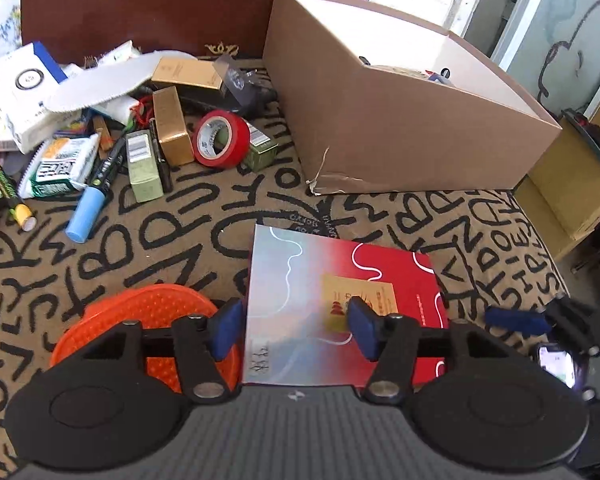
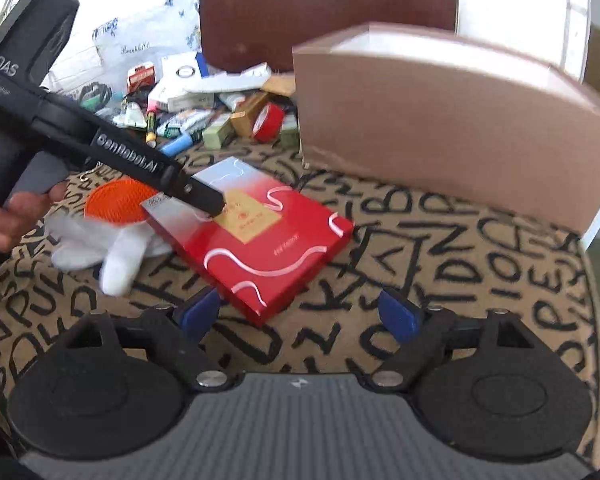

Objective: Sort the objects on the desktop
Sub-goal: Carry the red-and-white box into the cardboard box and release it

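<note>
A flat red and silver gift box [image 1: 340,280] [image 2: 268,232] lies on the lettered cloth. My left gripper [image 1: 296,330] hovers over its near end. It is open, with one pad at the box's left edge and the other above the gold label. From the right wrist view, the left gripper [image 2: 215,207] reaches in from the left and its tip is over the label. My right gripper [image 2: 300,315] stands open, with the box's near corner between its blue pads and touching neither. An open cardboard carton [image 1: 400,128] [image 2: 440,120] stands behind.
An orange studded disc [image 1: 152,312] [image 2: 116,202] lies left of the gift box, beside a white glove [image 2: 112,248]. A pile at the back left holds red tape [image 1: 220,140], a blue marker [image 1: 88,208], small cartons and packets. A brown chair back [image 1: 180,0] stands behind it.
</note>
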`<state>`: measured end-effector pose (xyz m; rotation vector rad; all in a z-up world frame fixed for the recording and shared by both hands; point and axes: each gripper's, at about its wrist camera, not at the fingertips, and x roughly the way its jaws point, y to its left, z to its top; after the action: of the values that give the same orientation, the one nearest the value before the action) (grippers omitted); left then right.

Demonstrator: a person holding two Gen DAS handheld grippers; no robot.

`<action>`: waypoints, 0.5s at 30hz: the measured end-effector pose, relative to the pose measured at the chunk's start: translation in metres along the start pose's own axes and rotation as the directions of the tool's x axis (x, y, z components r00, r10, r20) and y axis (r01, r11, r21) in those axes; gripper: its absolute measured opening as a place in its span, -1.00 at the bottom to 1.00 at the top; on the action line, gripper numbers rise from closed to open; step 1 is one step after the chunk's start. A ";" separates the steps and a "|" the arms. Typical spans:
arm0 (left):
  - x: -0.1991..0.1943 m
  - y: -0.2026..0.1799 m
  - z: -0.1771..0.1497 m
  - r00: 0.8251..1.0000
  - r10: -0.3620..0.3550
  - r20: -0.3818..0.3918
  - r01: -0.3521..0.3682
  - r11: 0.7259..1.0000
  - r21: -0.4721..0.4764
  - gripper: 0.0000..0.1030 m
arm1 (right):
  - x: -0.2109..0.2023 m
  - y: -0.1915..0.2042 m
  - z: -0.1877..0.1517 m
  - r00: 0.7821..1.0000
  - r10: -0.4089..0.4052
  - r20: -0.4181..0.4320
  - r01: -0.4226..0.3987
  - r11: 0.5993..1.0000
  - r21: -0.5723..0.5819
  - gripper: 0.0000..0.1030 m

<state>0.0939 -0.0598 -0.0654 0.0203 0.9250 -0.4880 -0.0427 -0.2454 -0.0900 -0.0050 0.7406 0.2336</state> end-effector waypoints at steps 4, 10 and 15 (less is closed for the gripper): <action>0.006 0.003 0.002 1.000 -0.010 -0.003 0.010 1.000 -0.007 0.25 | 0.017 0.009 0.006 0.999 0.034 -0.018 -0.034 0.999 -0.012 0.62; -0.010 -0.005 0.002 0.997 0.043 0.066 -0.045 0.999 0.031 0.10 | 0.024 0.028 0.019 0.999 0.044 -0.031 -0.045 0.998 -0.050 0.38; -0.048 -0.011 0.014 0.986 0.020 0.163 -0.025 0.999 0.026 0.06 | -0.009 0.030 0.032 0.997 0.037 0.067 -0.033 0.997 -0.063 0.35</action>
<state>0.0762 -0.0544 -0.0176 0.0163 0.7570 -0.4744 -0.0339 -0.2155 -0.0581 -0.0423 0.6656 0.2890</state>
